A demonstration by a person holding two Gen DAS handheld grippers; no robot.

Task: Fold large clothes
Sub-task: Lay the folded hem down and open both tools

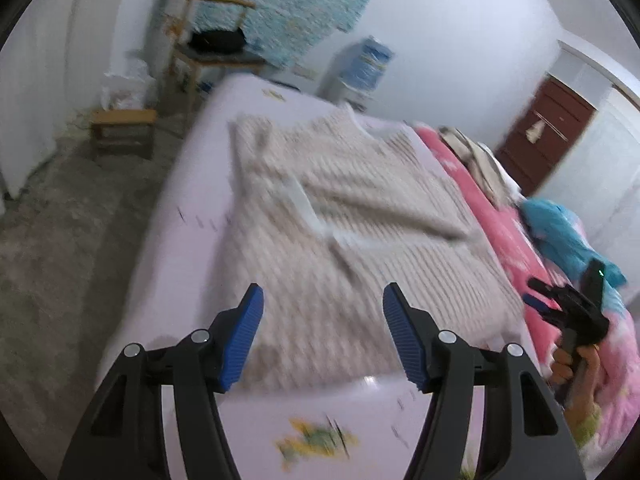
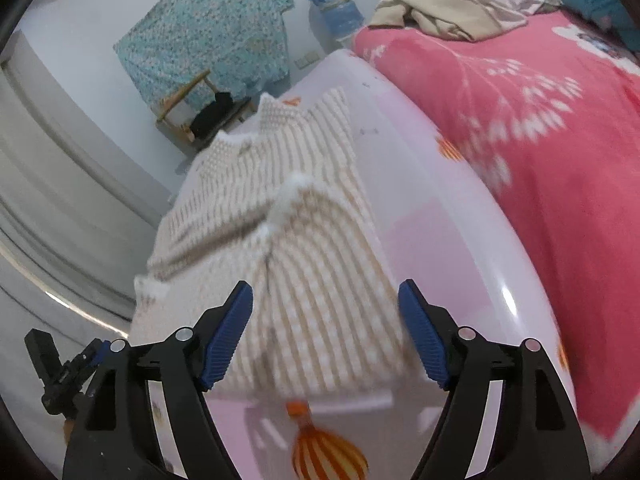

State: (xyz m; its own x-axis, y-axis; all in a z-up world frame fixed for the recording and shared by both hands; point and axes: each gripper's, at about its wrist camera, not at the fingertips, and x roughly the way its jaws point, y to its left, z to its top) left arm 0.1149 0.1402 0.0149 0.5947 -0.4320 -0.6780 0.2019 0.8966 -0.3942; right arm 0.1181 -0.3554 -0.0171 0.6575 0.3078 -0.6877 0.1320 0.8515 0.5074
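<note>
Bed (image 1: 192, 200) carried the beige knit sweater (image 1: 320, 216), partly folded. Left gripper (image 1: 322, 336) and right gripper (image 2: 325, 332) fingers were spread wide, gripping nothing.

Premises: a domestic bedroom. A bed (image 1: 192, 184) with a pale lilac printed sheet fills most of the room, and a pink floral blanket (image 2: 520, 128) lies across its far side beneath a heap of loose clothes (image 2: 452, 8). A wooden chair (image 1: 212, 52) and a low stool (image 1: 122, 128) stand on bare floor. Patterned cloth (image 2: 208, 32) hangs on the wall, possibly over a window. A brown door (image 1: 544, 136) is shut.
</note>
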